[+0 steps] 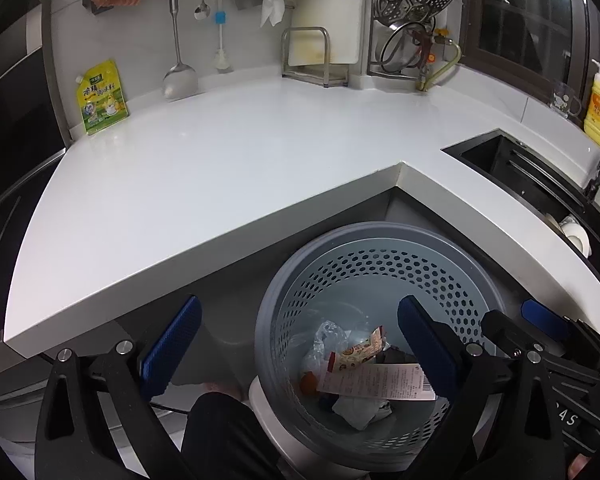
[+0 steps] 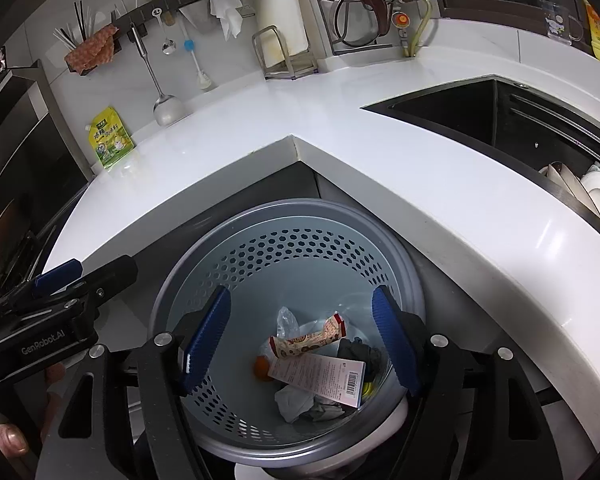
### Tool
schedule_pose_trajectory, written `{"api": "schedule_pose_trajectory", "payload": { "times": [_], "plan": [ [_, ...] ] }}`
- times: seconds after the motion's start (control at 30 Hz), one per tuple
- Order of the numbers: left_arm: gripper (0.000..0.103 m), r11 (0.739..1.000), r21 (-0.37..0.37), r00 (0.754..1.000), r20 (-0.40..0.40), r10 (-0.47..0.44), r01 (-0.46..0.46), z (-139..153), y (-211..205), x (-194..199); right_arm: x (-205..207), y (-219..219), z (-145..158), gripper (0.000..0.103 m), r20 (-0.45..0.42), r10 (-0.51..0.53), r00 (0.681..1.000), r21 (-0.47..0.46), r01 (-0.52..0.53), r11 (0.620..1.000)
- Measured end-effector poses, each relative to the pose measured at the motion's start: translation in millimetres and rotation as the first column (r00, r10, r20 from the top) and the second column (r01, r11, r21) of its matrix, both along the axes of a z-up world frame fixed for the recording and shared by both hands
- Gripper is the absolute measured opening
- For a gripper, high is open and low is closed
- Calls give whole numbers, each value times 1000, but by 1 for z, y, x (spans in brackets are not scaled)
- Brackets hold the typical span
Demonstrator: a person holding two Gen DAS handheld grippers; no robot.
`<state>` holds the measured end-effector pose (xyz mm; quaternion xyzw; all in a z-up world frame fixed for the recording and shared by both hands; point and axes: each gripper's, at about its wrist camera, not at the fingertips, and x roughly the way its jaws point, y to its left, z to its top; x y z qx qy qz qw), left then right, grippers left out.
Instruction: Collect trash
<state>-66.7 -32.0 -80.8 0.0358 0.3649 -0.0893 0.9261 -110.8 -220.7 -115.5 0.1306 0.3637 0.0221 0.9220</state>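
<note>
The white countertop (image 1: 228, 152) fills the middle of both views, an L-shaped slab whose inner corner points toward the lower centre of the frame; no loose litter is visible on it. A dark sink (image 2: 460, 116) is cut into it at the right, and dishes stand in a rack (image 2: 592, 196) at the far right edge.

Below the counter corner, in the lower centre, stands the perforated grey bin (image 2: 300, 248). The trash lies at its bottom: a long printed carton with a barcode (image 2: 320, 376), a red-and-cream snack wrapper (image 2: 312, 336), crumpled white paper (image 2: 294, 400), clear plastic film (image 2: 286, 320), a dark crumpled item (image 2: 356, 352) and a small orange piece (image 2: 261, 368).

The left gripper (image 1: 300, 348) hangs above the bin's left rim, jaws spread fully, nothing between the blue pads. The right gripper (image 2: 300, 340) hangs directly over the bin mouth, jaws wide apart, likewise empty; the trash seen between its fingers lies well below them.

A yellow-green seasoning pouch (image 1: 102, 98) leans against the wall at the upper left; whether it counts as trash cannot be told.

Judgement: a deposit step appears complete, both tools unloaded over the bin. The next move calls for lifting clear of the rim and surveying the counter for any remaining item; if none, the collection is finished
</note>
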Motion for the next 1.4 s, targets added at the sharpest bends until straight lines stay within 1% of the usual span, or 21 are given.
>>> {"api": "schedule_pose_trajectory", "payload": {
  "times": [0.27, 0.7, 1.0, 1.4],
  "plan": [
    [97, 1000, 3, 1000, 19, -2, 2, 2, 0, -4, 0, 1, 0, 70, -1, 1, 1000, -1, -1, 1000],
    [97, 1000, 16, 1000, 4, 7, -7, -1, -1, -2, -2, 2, -1, 70, -2, 1, 1000, -1, -1, 1000],
    [97, 1000, 12, 1000, -13, 13, -12, -4, 0, 1, -2, 2, -1, 70, -3, 1, 1000, -1, -1, 1000],
    [97, 1000, 21, 1000, -4, 19, -19, -5, 0, 0, -2, 3, -2, 70, -4, 1, 1000, -2, -1, 1000]
  ]
}}
